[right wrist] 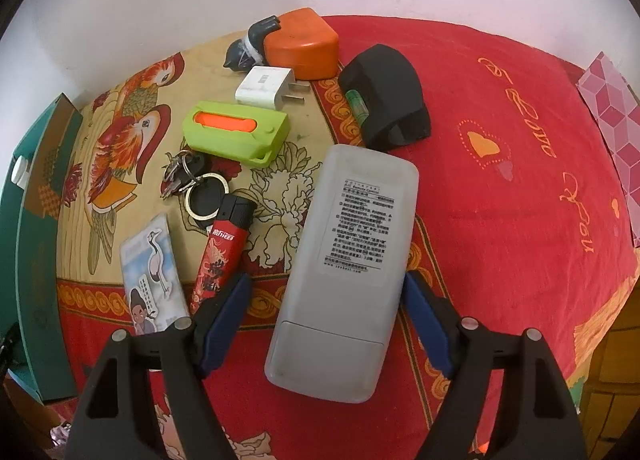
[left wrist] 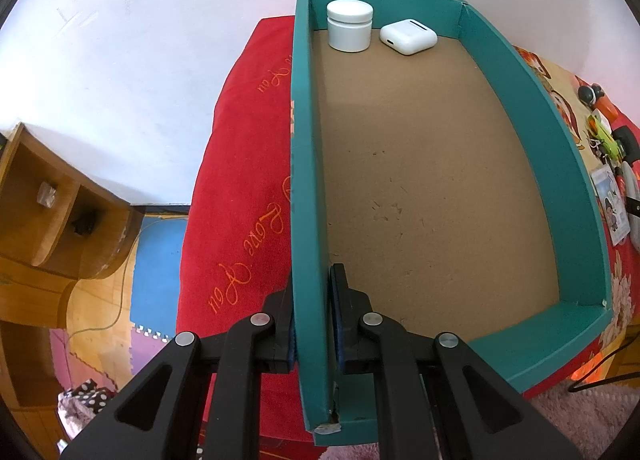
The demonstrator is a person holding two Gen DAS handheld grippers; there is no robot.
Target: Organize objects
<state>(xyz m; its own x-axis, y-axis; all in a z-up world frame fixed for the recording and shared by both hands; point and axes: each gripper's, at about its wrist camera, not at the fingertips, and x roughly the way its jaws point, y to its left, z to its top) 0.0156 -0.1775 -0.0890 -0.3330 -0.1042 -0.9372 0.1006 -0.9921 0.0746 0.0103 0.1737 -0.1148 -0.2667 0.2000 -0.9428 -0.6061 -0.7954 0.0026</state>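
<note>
My left gripper [left wrist: 313, 292] is shut on the left wall of a teal box [left wrist: 306, 180] with a brown floor. A white jar [left wrist: 349, 25] and a white earbud case [left wrist: 408, 37] stand at the box's far end. My right gripper [right wrist: 326, 292] is open, its fingers on either side of a grey remote control [right wrist: 344, 272] lying face down on the red cloth. The pads do not touch it. The teal box also shows at the left edge of the right wrist view [right wrist: 24, 240].
Beyond the remote lie a red lighter [right wrist: 222, 252], a picture card [right wrist: 154, 280], keys [right wrist: 192, 180], a green and orange case [right wrist: 236, 132], a white plug [right wrist: 266, 87], an orange case [right wrist: 304, 45] and a black mouse-like object [right wrist: 386, 98]. A wooden shelf [left wrist: 52, 212] stands at left.
</note>
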